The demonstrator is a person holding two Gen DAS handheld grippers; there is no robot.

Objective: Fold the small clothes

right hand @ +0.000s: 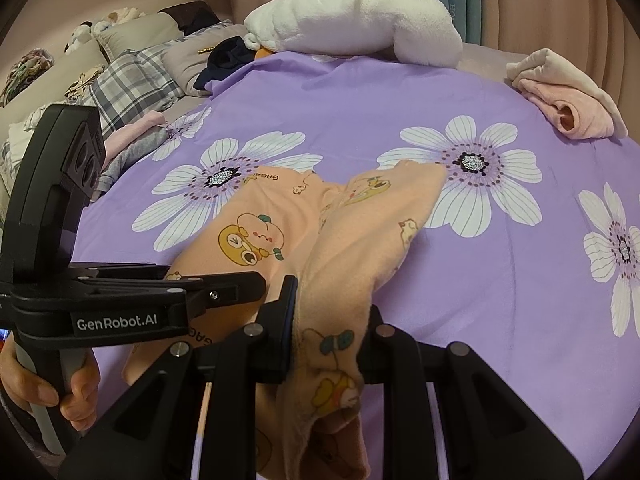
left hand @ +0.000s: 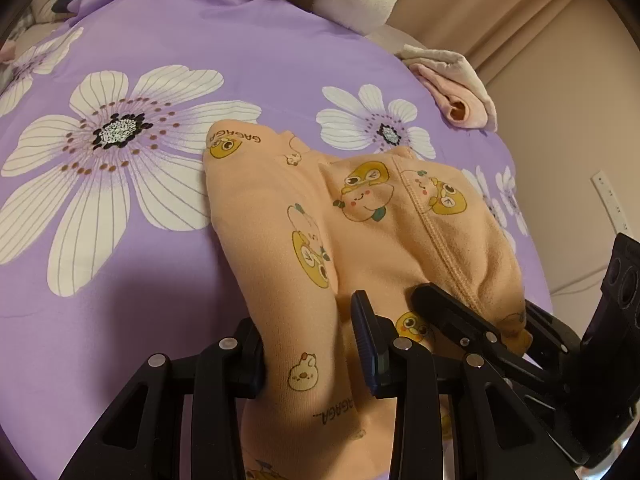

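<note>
Both grippers — left (left hand: 312,344), right (right hand: 330,320) — pinch the "GAGAGA"-printed peach garment (left hand: 276,216); "GenRobot.AI" label (right hand: 117,323).

We see open purple bedspread (right hand: 360,112) across the middle and right of the right wrist frame, and at the left of the left wrist frame. Along the top edge a white plush blanket (right hand: 352,16) blocks the way; a folded pink garment (right hand: 568,92) sits upper right, pillows (right hand: 132,76) upper left. The peach garment (right hand: 304,216) fills the lower centre.
</note>
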